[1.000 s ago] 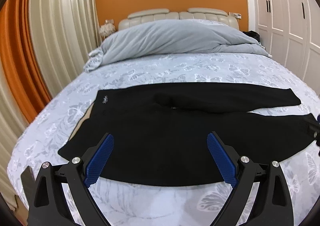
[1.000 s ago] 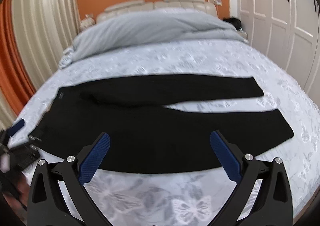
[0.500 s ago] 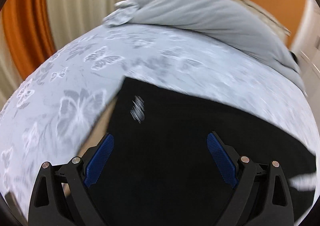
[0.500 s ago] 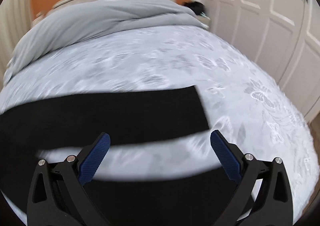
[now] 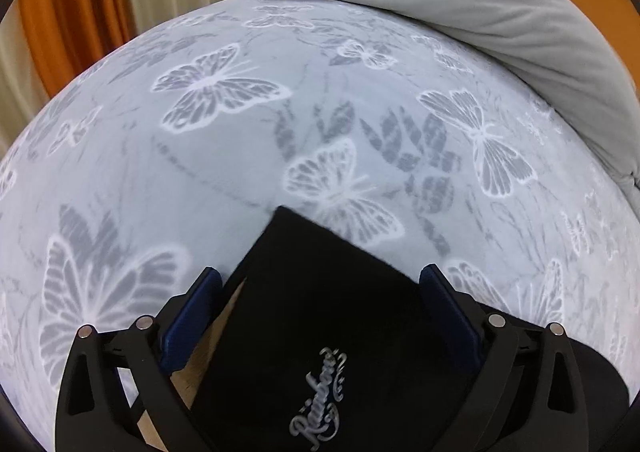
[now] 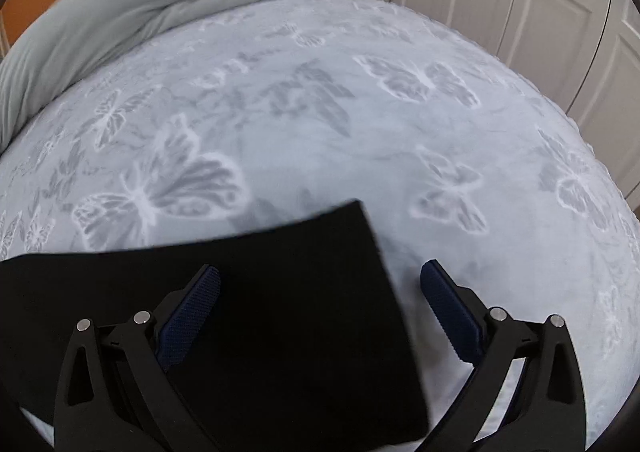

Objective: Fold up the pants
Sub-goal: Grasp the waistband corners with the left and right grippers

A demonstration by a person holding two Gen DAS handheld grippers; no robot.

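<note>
Black pants lie flat on a bed with a grey butterfly-print cover. In the left wrist view the waist corner of the pants [image 5: 328, 316], with a silver script logo, lies between the fingers of my left gripper [image 5: 320, 292], which is open just above the cloth. In the right wrist view the far leg's hem end [image 6: 304, 292] lies under my right gripper [image 6: 320, 292], also open; the hem's right edge runs between the two blue fingers. Neither gripper holds the cloth.
A grey duvet [image 5: 500, 0] is heaped at the head of the bed and also shows in the right wrist view [image 6: 140, 0]. Orange and cream curtains [image 5: 80, 4] hang on the left. White wardrobe doors [image 6: 540, 4] stand on the right.
Both grippers have moved forward and down from a view over the whole pants, the left to the waist corner, the right to the far leg's hem. Both stayed open.
</note>
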